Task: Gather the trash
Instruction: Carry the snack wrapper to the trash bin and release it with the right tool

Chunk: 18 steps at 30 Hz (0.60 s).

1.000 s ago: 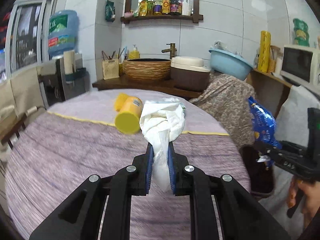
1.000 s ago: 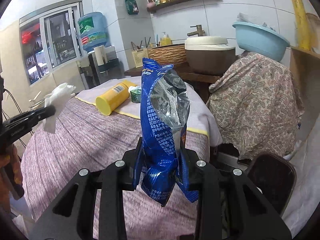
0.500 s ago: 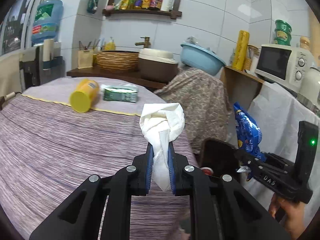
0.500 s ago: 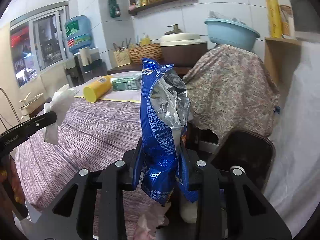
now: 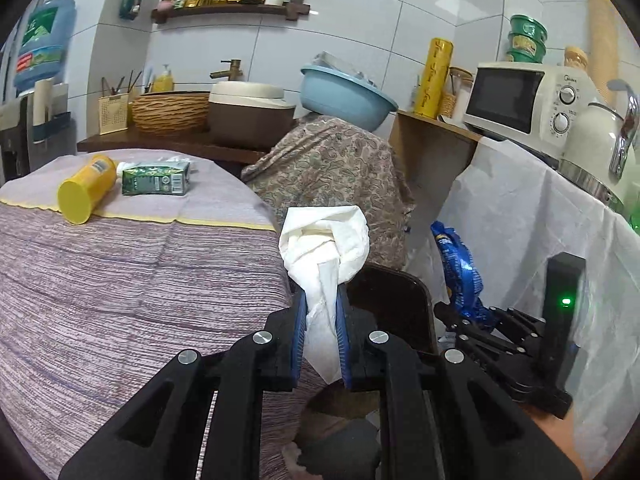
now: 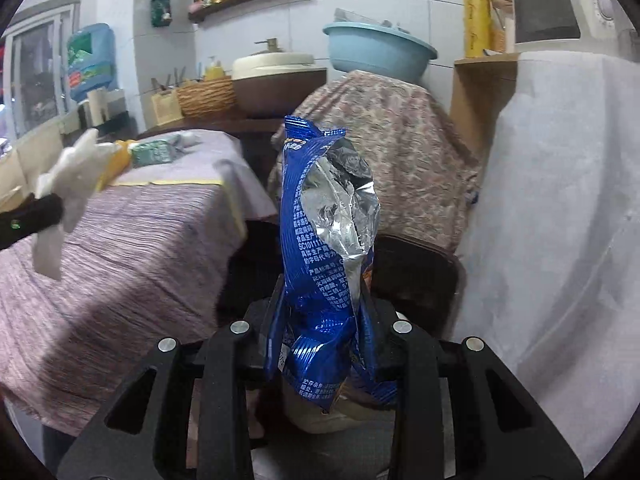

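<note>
Left claw (image 5: 322, 336) pads around white tissue (image 5: 326, 248), upright.

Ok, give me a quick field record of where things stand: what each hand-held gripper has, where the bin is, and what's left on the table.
left hand-held gripper: shut on crumpled white tissue
right hand-held gripper: shut on blue snack wrapper
bin: dark trash bin on the floor beside the table, below both grippers
left on table: yellow bottle lying on its side, green packet next to it
bin contents: partly hidden; a pale container shows under the wrapper in the right wrist view
</note>
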Motion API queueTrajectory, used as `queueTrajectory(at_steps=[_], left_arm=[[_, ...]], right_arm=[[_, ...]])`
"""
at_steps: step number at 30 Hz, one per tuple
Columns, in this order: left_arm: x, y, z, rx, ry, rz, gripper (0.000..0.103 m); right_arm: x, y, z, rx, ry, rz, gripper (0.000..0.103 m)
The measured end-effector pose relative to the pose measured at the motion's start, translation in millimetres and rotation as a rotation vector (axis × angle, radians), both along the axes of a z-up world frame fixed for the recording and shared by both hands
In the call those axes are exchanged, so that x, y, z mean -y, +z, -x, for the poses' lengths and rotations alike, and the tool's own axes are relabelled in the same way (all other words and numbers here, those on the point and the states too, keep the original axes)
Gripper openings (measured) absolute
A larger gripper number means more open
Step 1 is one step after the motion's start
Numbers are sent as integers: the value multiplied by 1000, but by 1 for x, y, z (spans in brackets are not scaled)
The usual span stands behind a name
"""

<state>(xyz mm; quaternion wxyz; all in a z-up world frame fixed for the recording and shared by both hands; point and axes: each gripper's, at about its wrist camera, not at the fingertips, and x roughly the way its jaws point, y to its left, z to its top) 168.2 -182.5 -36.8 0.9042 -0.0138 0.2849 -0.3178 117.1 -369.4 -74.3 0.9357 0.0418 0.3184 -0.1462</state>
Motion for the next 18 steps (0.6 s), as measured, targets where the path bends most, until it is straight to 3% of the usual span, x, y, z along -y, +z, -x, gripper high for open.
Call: queueTrajectory(at_steps=[7,12,15,17,18], left_arm=[[13,-5,-1,-6,-30,-24,15],[25,-10,-2,-14,-62,-46,15],[34,-12,-2,-16,-88,-56,15],[40,-13,-3,-19,-108,-57,15],[43,-14,-4,-20,-116,-58,15]], right_arm=[[33,-38,-28,-83,-71,5,33],[56,-63,-45,-119,-108,-46,36],[63,-75,-51,-137,-130,-38,47],[67,-82,-53,-145,-142,-46,70],[69,-84,-53,-146,-151,-45,74]])
